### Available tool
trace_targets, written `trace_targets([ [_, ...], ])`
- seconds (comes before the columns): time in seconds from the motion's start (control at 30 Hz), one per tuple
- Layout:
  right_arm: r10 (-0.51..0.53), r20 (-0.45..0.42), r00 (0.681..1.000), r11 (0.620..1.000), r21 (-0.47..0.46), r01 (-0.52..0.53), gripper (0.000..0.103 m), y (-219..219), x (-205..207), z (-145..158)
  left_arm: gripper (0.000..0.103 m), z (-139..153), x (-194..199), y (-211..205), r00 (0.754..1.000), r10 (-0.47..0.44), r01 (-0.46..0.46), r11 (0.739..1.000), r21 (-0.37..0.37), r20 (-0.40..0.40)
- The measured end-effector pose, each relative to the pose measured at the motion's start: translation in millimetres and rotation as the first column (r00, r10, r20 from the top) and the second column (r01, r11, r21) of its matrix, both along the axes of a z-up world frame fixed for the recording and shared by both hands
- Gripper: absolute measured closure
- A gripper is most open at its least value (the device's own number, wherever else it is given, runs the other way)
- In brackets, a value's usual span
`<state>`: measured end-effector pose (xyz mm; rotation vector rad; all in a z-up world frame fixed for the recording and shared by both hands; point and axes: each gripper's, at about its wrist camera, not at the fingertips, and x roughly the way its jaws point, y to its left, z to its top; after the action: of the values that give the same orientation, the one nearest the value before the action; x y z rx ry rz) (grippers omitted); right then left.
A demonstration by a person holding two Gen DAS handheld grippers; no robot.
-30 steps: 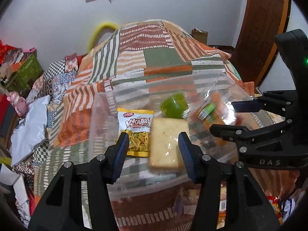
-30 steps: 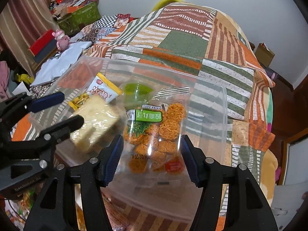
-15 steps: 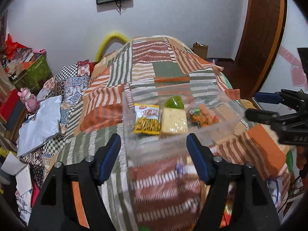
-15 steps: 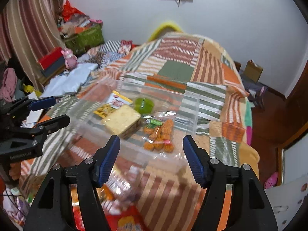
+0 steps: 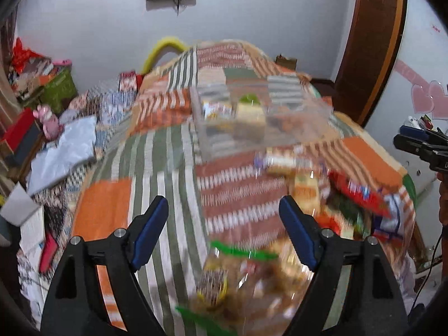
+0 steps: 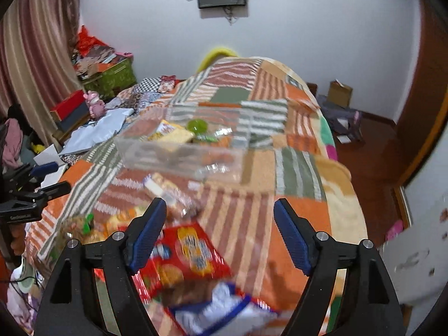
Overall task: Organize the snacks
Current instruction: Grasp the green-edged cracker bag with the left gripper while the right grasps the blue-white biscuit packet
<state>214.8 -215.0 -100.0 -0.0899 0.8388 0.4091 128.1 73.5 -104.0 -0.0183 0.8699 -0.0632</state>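
Left hand-held gripper (image 5: 224,229), right hand-held gripper (image 6: 219,231): black frames, blue ribbed pads, silver screws.

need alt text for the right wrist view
The open right hand-held gripper hovers over a red snack bag among loose snacks on a patchwork bedspread. Farther up sits a clear plastic bin holding a few snacks.

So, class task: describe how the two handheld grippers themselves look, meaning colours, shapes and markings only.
Both the left gripper and right gripper have matte black angular frames with triangular cut-outs, silver bolt heads at the joints, and two fingers tipped with ribbed blue pads. White lettering marks each body's side, too small to read. No sleeves show.
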Motion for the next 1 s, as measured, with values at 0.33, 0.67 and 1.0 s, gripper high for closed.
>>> trace_targets([
  [0.33,-0.13,-0.052,0.99,0.991,-0.023,0.129,0.026,-21.5,-39.5,-46.8,0.022,-46.0,-39.0,21.5,0.995,0.019,-0.026,0.997,-0.077,-0.095],
  [0.67,-0.21,-0.013,0.978,0.973,-0.099,0.208,0.018,-24.6,-70.4,-71.8,0.022,-65.8,-56.8,4.7,0.994,-0.025,0.024,1.0,-0.015,-0.11],
  [1.0,-0.19,-0.124,0.974,0.981,0.008,0.192,0.017,-33.0,-67.5,-86.8,0.033,-82.8,-45.5,6.1,0.993,0.021,-0.021,1.0,-0.002,-0.115],
])
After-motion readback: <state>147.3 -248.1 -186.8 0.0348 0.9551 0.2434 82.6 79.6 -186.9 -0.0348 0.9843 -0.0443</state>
